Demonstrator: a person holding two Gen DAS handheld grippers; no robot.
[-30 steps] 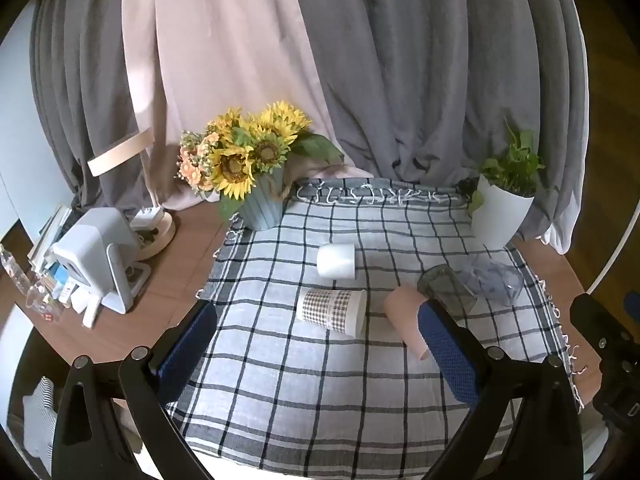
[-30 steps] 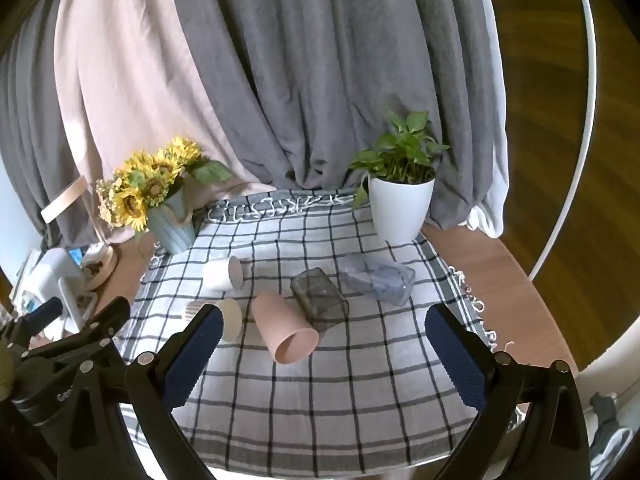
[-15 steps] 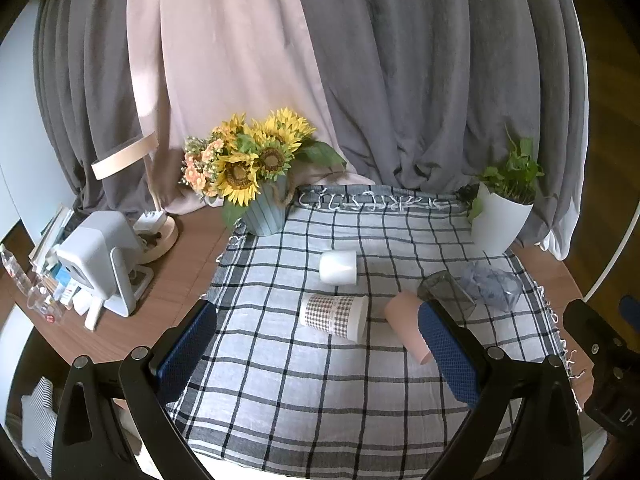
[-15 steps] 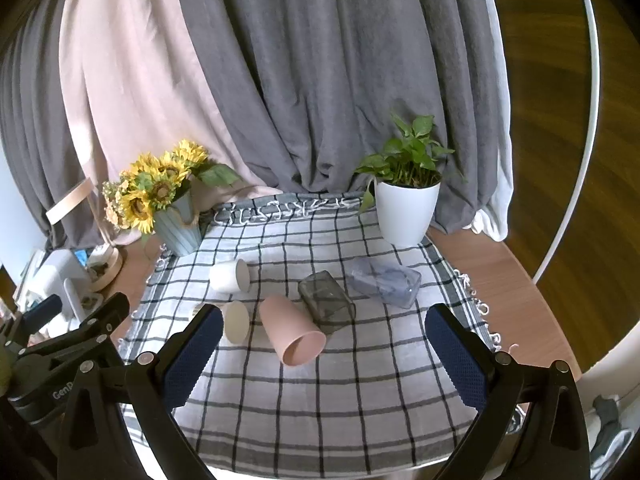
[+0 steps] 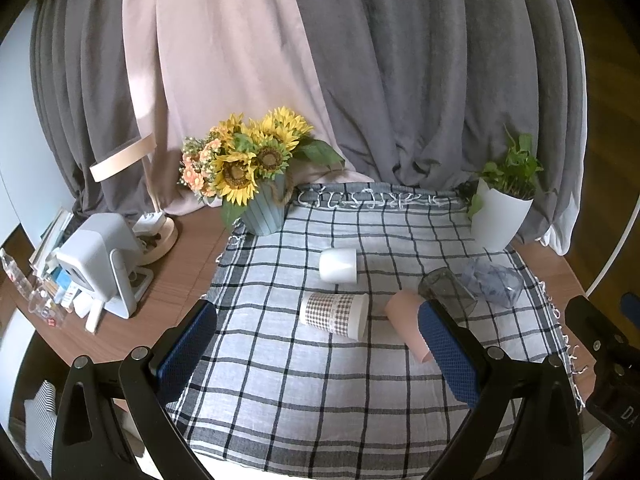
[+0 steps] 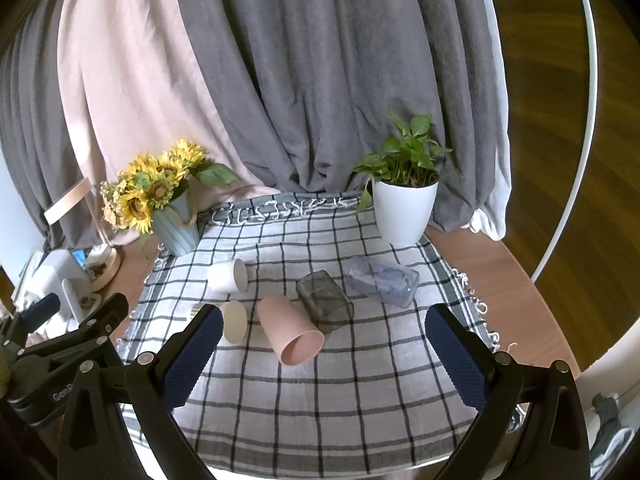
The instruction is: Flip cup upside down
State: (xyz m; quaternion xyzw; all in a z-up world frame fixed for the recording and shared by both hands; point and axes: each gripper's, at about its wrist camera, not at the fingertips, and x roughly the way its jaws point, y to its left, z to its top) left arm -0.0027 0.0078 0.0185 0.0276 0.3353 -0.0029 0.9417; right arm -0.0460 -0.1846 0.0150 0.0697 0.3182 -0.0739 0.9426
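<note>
Several cups lie on their sides on the checked cloth (image 5: 304, 384): a white cup (image 5: 338, 265) (image 6: 227, 275), a checked paper cup (image 5: 334, 315) (image 6: 234, 322), a pink cup (image 5: 406, 326) (image 6: 290, 335), a dark grey clear cup (image 5: 446, 289) (image 6: 325, 301) and a bluish clear cup (image 5: 492, 282) (image 6: 382, 280). My left gripper (image 5: 316, 352) is open and empty, held above the cloth's near part. My right gripper (image 6: 324, 352) is open and empty, short of the pink cup.
A sunflower vase (image 5: 264, 210) (image 6: 176, 222) stands at the cloth's back left, a white plant pot (image 5: 500, 218) (image 6: 404, 212) at the back right. A white device (image 5: 100, 262) and lamp base (image 5: 158, 236) sit on the wooden table, left. Curtains hang behind.
Both grippers have drawn back and risen slightly; the cups look a little farther and higher in the views. Nothing on the cloth moved.
</note>
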